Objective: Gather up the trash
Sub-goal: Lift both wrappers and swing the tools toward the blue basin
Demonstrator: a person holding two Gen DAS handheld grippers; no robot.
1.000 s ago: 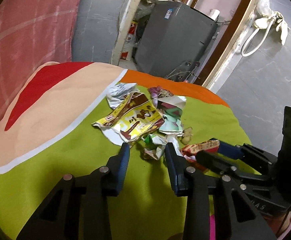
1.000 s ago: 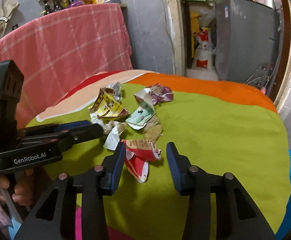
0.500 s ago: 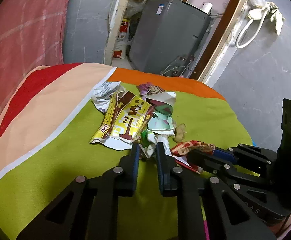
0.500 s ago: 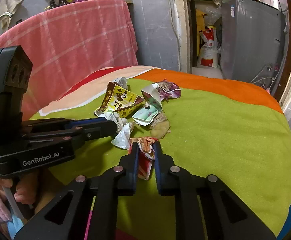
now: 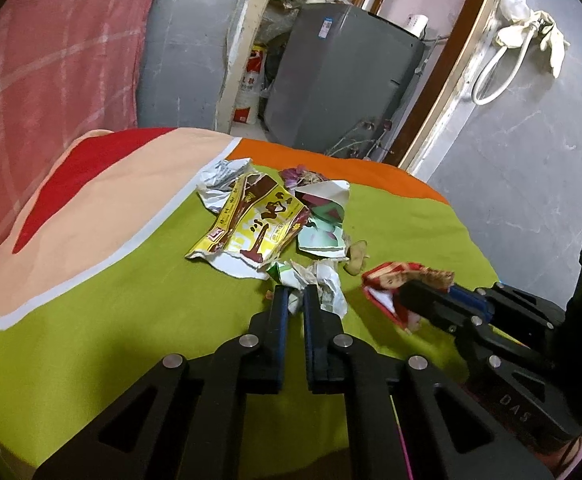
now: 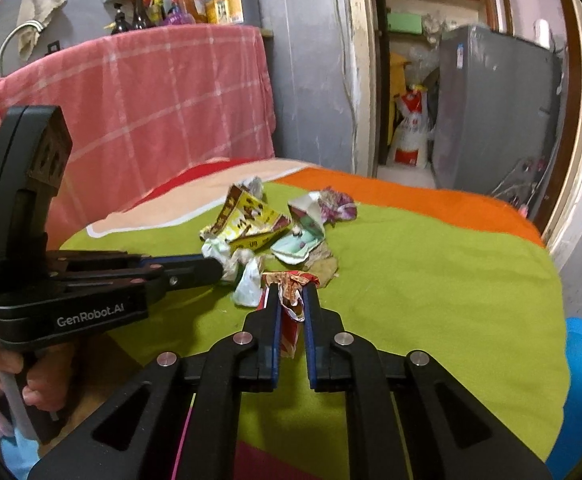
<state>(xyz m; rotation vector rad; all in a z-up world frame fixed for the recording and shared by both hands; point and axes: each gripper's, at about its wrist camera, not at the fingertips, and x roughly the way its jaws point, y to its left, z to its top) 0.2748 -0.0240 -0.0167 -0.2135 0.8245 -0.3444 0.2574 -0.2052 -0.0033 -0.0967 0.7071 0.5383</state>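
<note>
Left claw point(image 5: 295, 300) clenching white crumpled paper point(image 5: 323, 284); right claw point(image 6: 291, 300) clenching red wrapper point(image 6: 291, 286). Beyond these, yellow packet point(image 5: 251, 224) and rest of pile still lying uncollected on desk point(image 5: 111, 320).

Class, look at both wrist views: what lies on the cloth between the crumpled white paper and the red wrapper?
In the left wrist view, only bare green cloth separates the crumpled white paper from the red wrapper; the right wrist view shows them nearly touching.
</note>
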